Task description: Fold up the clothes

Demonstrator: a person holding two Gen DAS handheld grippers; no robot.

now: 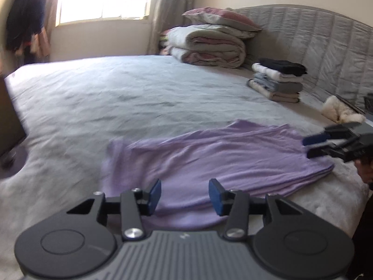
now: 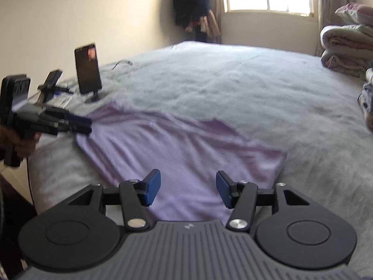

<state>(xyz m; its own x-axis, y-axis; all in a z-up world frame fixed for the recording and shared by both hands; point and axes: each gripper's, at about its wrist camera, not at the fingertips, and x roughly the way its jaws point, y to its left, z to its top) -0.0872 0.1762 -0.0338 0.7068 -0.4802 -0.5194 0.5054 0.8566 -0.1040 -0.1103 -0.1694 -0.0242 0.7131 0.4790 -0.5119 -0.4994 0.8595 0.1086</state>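
Note:
A lilac garment [image 1: 221, 161] lies partly folded and flat near the front edge of the bed; it also shows in the right wrist view [image 2: 177, 149]. My left gripper [image 1: 184, 194] is open and empty, hovering just above the garment's near edge. My right gripper [image 2: 188, 190] is open and empty above the garment's other near end. Each gripper shows in the other's view: the right one [image 1: 312, 145] at the garment's right corner, the left one [image 2: 81, 126] at its left corner.
A stack of folded clothes [image 1: 278, 81] sits near the grey headboard [image 1: 326, 46], with rolled quilts and a pillow [image 1: 209, 44] behind. A white fluffy item [image 1: 340, 112] lies at right. A phone on a stand [image 2: 88, 70] stands at the bed's left edge.

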